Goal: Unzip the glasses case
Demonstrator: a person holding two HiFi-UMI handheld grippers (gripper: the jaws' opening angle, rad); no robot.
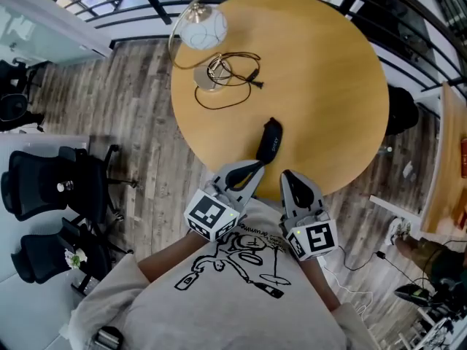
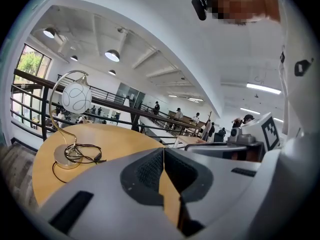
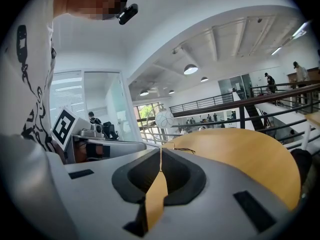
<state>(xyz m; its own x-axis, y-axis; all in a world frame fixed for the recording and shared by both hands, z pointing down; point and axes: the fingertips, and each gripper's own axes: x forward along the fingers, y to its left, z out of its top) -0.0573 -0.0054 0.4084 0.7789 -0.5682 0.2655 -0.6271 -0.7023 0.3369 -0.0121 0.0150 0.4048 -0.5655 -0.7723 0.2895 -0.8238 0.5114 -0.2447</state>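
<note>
The black glasses case (image 1: 269, 140) lies zipped on the near part of the round wooden table (image 1: 328, 71). My left gripper (image 1: 253, 172) is shut and empty, its tips just short of the case's near end, over the table's edge. Beside it my right gripper (image 1: 287, 176) is also shut and empty, a little to the case's right. In the left gripper view the jaws (image 2: 163, 150) meet in a thin line and hide the case. The right gripper view shows the same with its jaws (image 3: 161, 153) pressed together over the tabletop (image 3: 240, 149).
A globe lamp (image 1: 203, 28) with a metal base (image 1: 210, 77) and a looped black cord (image 1: 237, 68) stands at the table's far left. Black office chairs (image 1: 44, 188) sit on the floor to the left. A wooden bench (image 1: 449, 159) is at the right.
</note>
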